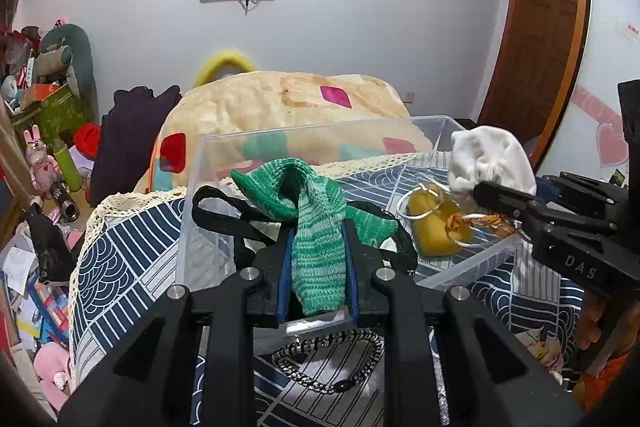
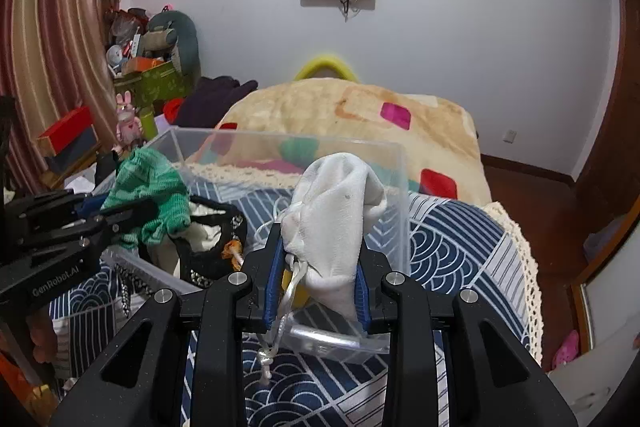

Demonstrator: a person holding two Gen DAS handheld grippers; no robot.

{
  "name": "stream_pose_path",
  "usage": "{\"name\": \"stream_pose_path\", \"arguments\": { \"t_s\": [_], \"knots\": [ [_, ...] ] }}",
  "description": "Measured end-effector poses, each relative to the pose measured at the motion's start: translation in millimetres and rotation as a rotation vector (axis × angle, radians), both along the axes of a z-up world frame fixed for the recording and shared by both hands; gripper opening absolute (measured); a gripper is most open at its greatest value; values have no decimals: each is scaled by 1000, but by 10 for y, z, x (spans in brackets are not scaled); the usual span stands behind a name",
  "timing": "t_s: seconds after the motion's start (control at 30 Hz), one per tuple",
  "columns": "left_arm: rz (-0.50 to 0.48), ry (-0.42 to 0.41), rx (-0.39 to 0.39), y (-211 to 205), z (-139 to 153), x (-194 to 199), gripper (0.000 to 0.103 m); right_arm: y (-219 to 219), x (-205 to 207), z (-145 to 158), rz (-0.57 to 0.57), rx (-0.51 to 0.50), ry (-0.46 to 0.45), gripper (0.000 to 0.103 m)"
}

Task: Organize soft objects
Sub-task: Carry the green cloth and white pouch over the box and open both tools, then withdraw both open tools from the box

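Note:
My left gripper (image 1: 317, 223) is shut on a green knitted piece (image 1: 316, 227) and holds it over the near edge of a clear plastic box (image 1: 320, 131). It also shows in the right wrist view (image 2: 156, 195). My right gripper (image 2: 320, 243) is shut on a white cloth pouch (image 2: 336, 211) with a drawstring, held over the box's right side; the pouch shows in the left wrist view (image 1: 488, 159). Inside the box lie a black-strapped bag (image 1: 224, 215) and a yellow pouch (image 1: 436, 223).
The box stands on a bed with a blue and white patterned cover (image 1: 132, 247). A silver chain bracelet (image 1: 324, 359) lies on the cover before the box. A beige blanket (image 1: 288, 103) is heaped behind. Clutter and toys (image 1: 44, 155) fill the left side.

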State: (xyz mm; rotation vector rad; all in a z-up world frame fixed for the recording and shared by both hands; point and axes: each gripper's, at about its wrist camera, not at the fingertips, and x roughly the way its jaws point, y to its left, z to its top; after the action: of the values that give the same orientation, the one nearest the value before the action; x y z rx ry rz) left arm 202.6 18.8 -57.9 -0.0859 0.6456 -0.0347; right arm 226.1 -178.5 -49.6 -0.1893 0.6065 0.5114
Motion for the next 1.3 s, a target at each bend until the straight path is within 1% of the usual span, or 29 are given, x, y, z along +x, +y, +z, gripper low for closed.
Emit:
{"name": "stream_pose_path", "arguments": {
  "t_s": [0.1,0.27,0.37,0.4,0.47,0.5,0.53,0.63,0.7,0.77,0.87,0.9,0.97,1.0,1.03,1.07,1.17,1.3],
  "knots": [
    [11,4,26,-26,5,-26,23,-7,23,-28,7,0,22,29],
    [21,-7,70,-67,34,-115,34,-30,-13,-26,7,0,26,30],
    [21,-11,69,-57,49,-152,39,-34,-38,-13,7,2,25,32],
    [21,-11,63,-48,55,-162,41,-39,-45,-9,8,3,25,34],
    [21,-10,49,-32,67,-181,48,-47,-67,4,16,6,24,45],
    [20,-11,42,-24,75,-194,49,-56,-101,21,21,8,15,53],
    [19,-13,34,-17,84,-208,51,-46,-123,33,22,6,5,56],
    [16,-18,29,-17,113,-242,52,-42,-195,76,32,1,-18,57],
    [11,-22,28,-32,140,-278,57,-60,-227,112,37,10,-26,58],
    [8,-35,30,-46,180,-329,66,-83,-261,165,38,26,-39,60],
    [9,-58,29,-68,258,-423,75,-126,-329,244,34,47,-63,64],
    [12,-66,26,-71,285,-454,77,-137,-360,270,32,54,-72,66],
    [18,-81,25,-83,349,-521,84,-173,-414,322,30,67,-90,68],
    [23,-89,24,-82,380,-553,87,-185,-446,345,28,72,-100,71],
    [26,-96,22,-75,403,-584,91,-206,-484,376,25,80,-113,75],
    [30,-104,22,-76,427,-618,96,-215,-508,399,24,85,-121,76],
    [37,-134,30,-99,493,-740,102,-251,-594,440,26,99,-142,79],
    [17,-142,43,-170,518,-872,102,-271,-669,428,33,104,-142,80]
  ]
}}
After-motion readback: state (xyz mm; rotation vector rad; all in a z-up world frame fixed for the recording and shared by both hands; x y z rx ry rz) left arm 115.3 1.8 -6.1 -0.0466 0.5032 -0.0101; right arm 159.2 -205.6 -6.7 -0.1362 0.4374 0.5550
